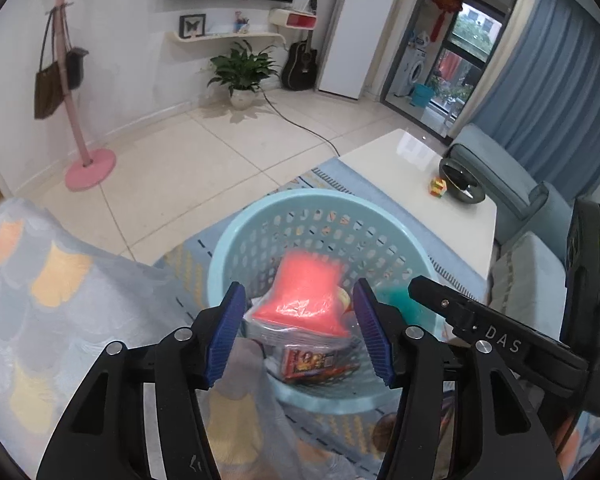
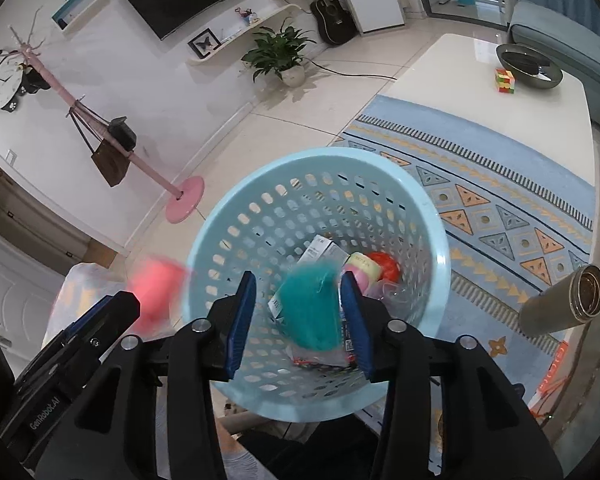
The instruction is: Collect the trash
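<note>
A light blue perforated basket (image 1: pixel 260 216) (image 2: pixel 432 216) stands on the rug and holds several pieces of trash, among them a printed packet (image 1: pixel 320 364), a white box (image 2: pixel 320 252) and a red ball (image 2: pixel 386 264). My left gripper (image 1: pixel 300 332) is open above the basket; a blurred red piece (image 1: pixel 308 292) is between its blue pads, apart from both. My right gripper (image 2: pixel 298 326) is open above the basket; a blurred teal piece (image 2: pixel 312 308) is between its pads. The red piece shows blurred at the left in the right wrist view (image 2: pixel 156 292).
A white low table (image 1: pixel 404 168) (image 2: pixel 460 80) carries a dark bowl (image 2: pixel 528 66) and a colour cube (image 2: pixel 505 80). A metal flask (image 2: pixel 564 304) lies at the right. A patterned blanket (image 1: pixel 60 300) is at the left. A pink coat stand (image 1: pixel 90 168), plant (image 1: pixel 242 76) and sofa (image 1: pixel 540 248) surround.
</note>
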`<state>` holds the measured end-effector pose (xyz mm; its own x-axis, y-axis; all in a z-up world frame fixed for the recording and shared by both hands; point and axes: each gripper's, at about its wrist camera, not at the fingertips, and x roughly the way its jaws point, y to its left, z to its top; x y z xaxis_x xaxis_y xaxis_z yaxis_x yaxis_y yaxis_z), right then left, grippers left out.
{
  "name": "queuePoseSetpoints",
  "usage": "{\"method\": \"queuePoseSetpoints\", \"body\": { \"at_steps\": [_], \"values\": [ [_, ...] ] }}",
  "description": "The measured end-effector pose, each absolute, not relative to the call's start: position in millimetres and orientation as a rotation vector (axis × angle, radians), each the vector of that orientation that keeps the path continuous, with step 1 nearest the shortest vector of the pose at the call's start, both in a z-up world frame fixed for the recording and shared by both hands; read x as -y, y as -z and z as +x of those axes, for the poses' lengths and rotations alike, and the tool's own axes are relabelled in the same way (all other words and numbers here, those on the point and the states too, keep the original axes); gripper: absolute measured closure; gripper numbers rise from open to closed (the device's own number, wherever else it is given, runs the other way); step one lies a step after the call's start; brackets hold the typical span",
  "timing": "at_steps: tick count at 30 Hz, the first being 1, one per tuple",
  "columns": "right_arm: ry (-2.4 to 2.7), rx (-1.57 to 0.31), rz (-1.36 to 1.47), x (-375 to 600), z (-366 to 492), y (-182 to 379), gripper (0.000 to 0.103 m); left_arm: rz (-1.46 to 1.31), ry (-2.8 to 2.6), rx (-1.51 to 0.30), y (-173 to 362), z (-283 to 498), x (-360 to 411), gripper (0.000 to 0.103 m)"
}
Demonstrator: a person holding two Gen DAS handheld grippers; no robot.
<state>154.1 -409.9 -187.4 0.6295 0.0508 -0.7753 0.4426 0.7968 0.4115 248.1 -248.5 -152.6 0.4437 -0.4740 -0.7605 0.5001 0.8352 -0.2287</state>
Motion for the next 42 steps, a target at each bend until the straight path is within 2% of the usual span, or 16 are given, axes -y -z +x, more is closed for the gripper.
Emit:
{"method": "queuePoseSetpoints", "body": {
  "at_steps": [2, 7, 11, 27, 33, 42],
  "values": [
    [0.253, -0.866, 0.619, 411.5, 152.6, 186.8, 0.051, 0.025, 0.602, -0.930, 151.8, 248.4, 244.8, 0.041],
    [0.237, -0.851, 0.636, 412.0, 142.3, 179.8, 0.050, 0.015, 0.606, -0.902, 137.7, 240.0, 234.1, 0.041],
    [0.207, -0.826, 0.620, 399.5, 130.5, 160.1, 0.050, 0.010, 0.602, -0.867, 121.3, 226.4, 218.1, 0.036],
    [0.054, -0.695, 0.474, 298.5, 68.7, 74.5, 0.039, -0.040, 0.482, -0.710, 56.3, 143.0, 134.5, 0.030],
    [0.103, -0.658, 0.366, 270.1, 47.1, 69.1, 0.031, 0.006, 0.300, -0.626, 59.3, 116.7, 112.7, 0.030],
    [0.250, -0.533, 0.225, 251.3, 10.7, 73.9, 0.024, 0.060, 0.094, -0.528, 102.6, 79.8, 88.0, 0.030]
  ]
}}
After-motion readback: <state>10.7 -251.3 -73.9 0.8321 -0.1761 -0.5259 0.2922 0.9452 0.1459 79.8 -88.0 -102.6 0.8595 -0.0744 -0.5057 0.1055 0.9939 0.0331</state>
